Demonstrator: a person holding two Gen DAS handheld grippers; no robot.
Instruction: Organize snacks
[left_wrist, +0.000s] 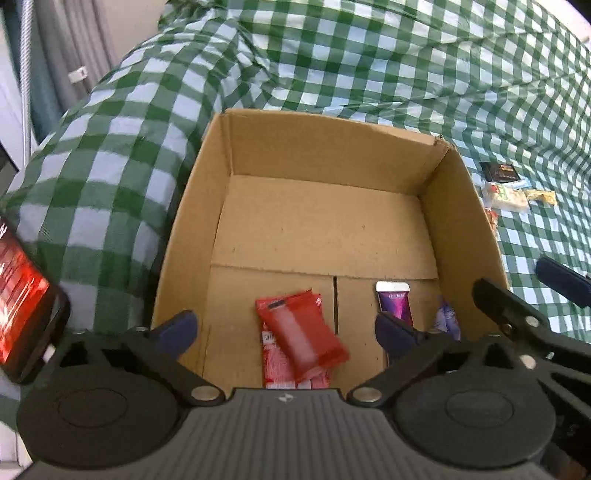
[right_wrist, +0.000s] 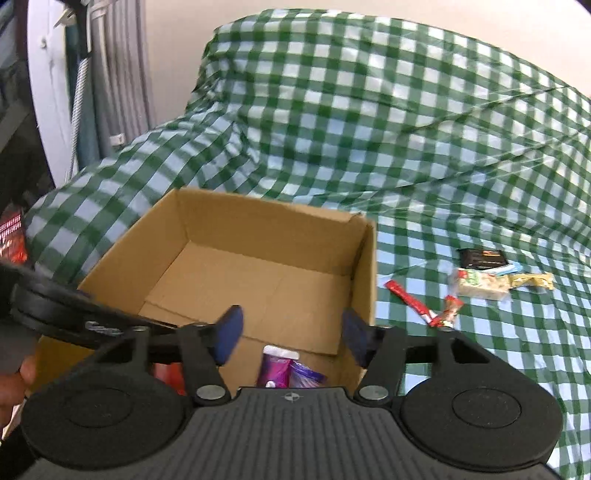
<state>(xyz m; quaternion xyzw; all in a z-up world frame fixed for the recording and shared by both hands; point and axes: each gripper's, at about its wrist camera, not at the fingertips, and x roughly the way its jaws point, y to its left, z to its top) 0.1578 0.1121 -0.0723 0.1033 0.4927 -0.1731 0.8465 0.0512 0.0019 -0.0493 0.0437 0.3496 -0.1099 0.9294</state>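
Jaws of the left gripper and right gripper both stand released, gripping nothing, above the near end of the cardboard box. Inside the box: red packets and purple packets. Right of the box, loose snacks lie on the checked cloth.

Even, bright daylight is recorded; shadows are soft. Edges are bent by fisheye distortion. Slight motion blur is noted.
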